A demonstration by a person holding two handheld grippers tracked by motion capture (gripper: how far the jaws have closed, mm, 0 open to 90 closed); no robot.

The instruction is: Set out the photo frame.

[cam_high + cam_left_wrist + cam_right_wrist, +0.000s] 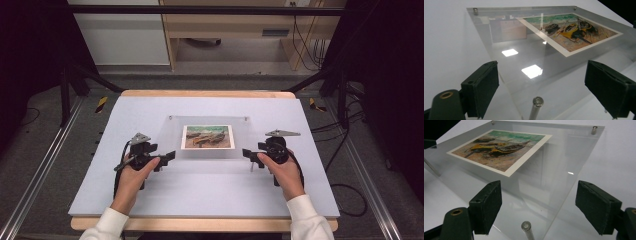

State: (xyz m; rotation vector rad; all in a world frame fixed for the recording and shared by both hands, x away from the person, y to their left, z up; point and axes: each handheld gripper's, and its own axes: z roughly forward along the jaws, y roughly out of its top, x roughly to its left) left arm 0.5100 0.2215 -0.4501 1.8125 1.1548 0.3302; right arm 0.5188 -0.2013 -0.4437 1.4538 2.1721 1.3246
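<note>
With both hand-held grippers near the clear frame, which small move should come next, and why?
Probably ease both inward onto the near corners. The left hand-held gripper and right hand-held gripper are open beside the acrylic frame, each lined up with a metal standoff, and no pad touches the panel yet.

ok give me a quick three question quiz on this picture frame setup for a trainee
1. True or false: the left gripper is already clamped on the clear frame.
2. What does the print inside the frame show?
A. boats on a beach
B. a vase of flowers
C. a city street
3. Fill in: a metal leg holds the frame's near corner off the ____ mat.

Key
1. False. Its jaws stand open on either side of the frame's near corner, as do those of the right gripper.
2. A
3. white
</note>
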